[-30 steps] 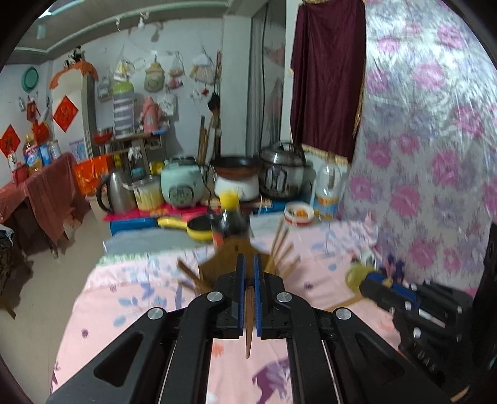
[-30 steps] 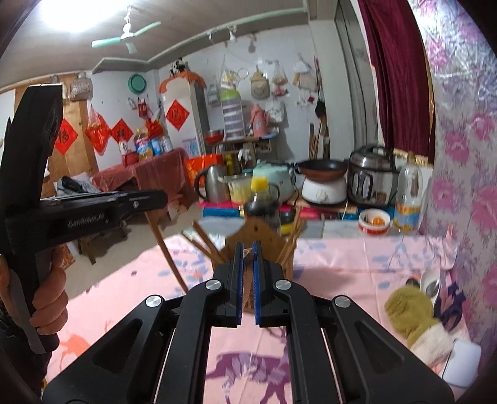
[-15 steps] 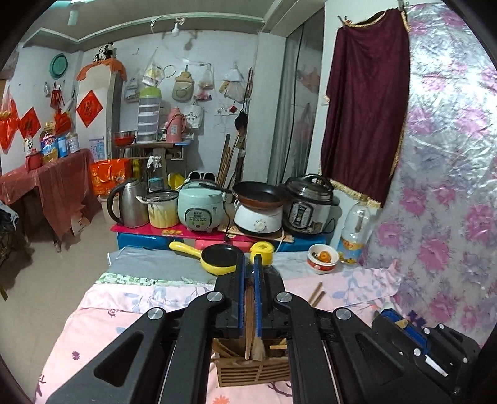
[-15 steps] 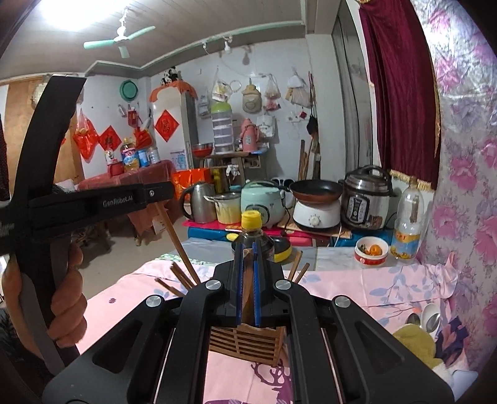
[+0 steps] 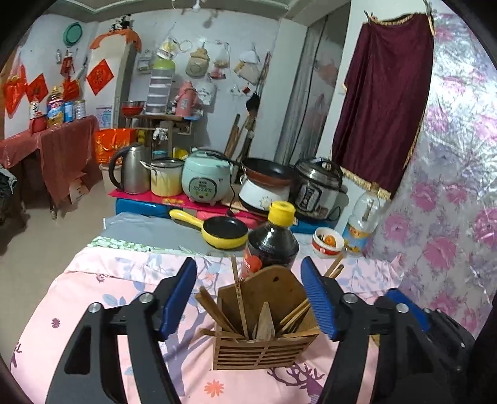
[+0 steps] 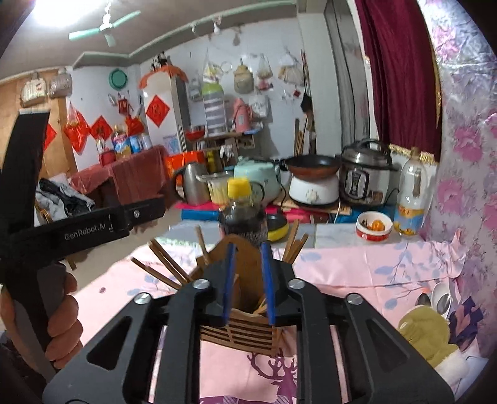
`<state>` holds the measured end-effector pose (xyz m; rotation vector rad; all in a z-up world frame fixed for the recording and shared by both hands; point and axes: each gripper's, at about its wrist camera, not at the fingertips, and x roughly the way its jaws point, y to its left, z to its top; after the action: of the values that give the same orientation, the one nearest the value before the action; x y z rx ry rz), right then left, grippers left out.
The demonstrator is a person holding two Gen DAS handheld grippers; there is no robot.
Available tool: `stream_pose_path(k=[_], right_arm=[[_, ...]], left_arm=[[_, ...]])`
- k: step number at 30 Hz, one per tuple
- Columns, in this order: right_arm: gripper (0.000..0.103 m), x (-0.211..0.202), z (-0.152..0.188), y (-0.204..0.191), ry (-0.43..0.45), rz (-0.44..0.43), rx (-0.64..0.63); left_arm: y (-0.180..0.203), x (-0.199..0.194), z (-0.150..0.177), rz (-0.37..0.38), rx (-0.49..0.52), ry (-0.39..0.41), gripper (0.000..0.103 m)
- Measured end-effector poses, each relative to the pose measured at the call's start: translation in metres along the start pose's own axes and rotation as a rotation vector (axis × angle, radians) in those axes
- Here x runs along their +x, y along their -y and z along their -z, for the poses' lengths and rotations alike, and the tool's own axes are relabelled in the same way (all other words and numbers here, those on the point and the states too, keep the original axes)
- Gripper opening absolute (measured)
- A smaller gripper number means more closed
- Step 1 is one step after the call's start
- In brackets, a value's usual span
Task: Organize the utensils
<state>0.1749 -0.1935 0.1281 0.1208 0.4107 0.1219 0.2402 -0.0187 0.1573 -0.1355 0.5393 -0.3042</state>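
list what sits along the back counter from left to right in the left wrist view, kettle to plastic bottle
steel kettle → yellow pot → pale green rice cooker → white cooker with a dark pan on top → steel pressure cooker → clear plastic bottle

bright ceiling lamp glare, fisheye-bent edges, dark corners

Chopsticks in holder, bottle behind

Home kitchen corner, rice cooker, kettle, pans
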Motion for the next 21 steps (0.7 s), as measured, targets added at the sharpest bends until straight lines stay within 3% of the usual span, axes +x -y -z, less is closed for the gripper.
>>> stream_pose_path(k=[8, 18, 21], right_arm=[[0.038, -0.035, 0.006, 0.001, 0.034, 0.008, 0.029], [0.077, -0.088, 0.027, -0.003, 0.082, 0.034, 0.06], [0.088, -0.107, 0.031, -0.005, 0.113, 0.032, 0.09]], left_arm=[[-0.002, -0.042, 0.009, -0.049, -0.002, 0.049, 0.08], [0.004, -0.098, 0.054, -0.117, 0.04, 0.107, 0.097], [0.009, -0.114, 0.073, -0.146, 0.072, 0.139, 0.097]])
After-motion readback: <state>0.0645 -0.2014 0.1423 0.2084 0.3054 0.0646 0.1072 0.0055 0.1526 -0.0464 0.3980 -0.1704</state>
